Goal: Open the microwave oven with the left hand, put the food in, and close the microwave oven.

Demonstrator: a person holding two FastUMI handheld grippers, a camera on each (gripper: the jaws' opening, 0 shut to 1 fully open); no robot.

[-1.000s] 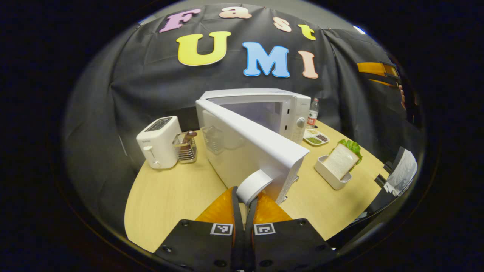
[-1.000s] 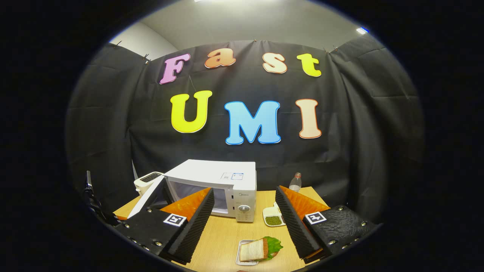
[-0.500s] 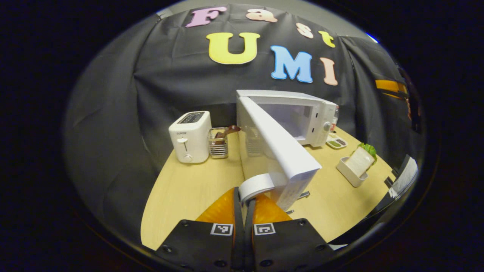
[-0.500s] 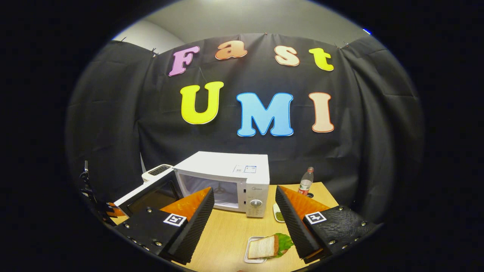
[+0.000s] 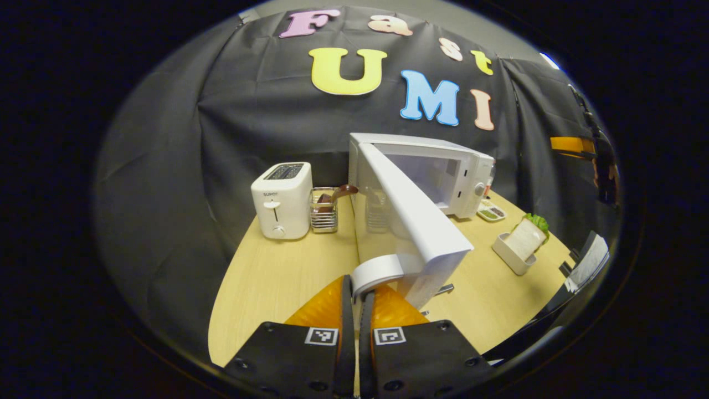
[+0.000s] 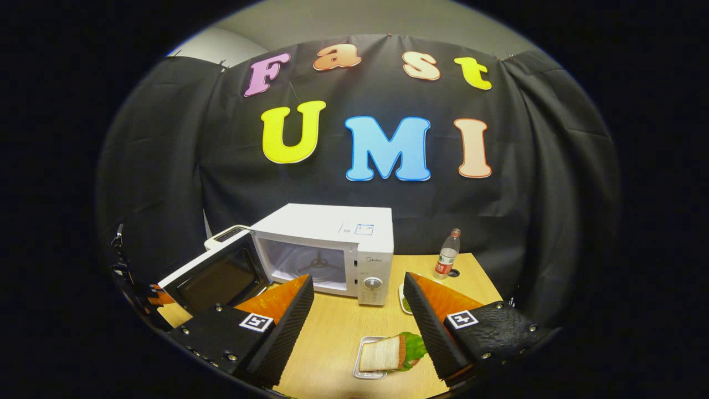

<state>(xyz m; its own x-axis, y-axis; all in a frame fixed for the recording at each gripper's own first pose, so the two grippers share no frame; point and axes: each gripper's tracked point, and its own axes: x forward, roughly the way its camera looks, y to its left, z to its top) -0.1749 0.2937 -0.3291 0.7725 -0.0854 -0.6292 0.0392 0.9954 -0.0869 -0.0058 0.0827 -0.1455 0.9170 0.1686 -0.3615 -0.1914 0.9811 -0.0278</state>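
The white microwave [image 5: 454, 166] stands at the back of the table with its door [image 5: 412, 213] swung wide open. My left gripper [image 5: 359, 288] is shut on the door's white handle [image 5: 378, 269] at the door's free edge. In the right gripper view the microwave [image 6: 338, 244] shows its empty cavity with the door [image 6: 213, 274] out to the left. The food is a sandwich with lettuce [image 6: 390, 353] in a small white tray [image 5: 507, 256], in front of the microwave. My right gripper [image 6: 357, 280] hangs open above the table, with the sandwich below and between its fingers.
A white toaster [image 5: 279, 202] and a wire utensil rack [image 5: 324, 210] stand left of the microwave. A small divided dish [image 5: 490, 211] and a water bottle [image 6: 447, 259] sit to its right. Bare tabletop [image 5: 277, 277] lies left of the open door.
The door has swung further open with my left gripper on its handle. The right gripper has tipped downward, bringing more of the table and sandwich into its view.
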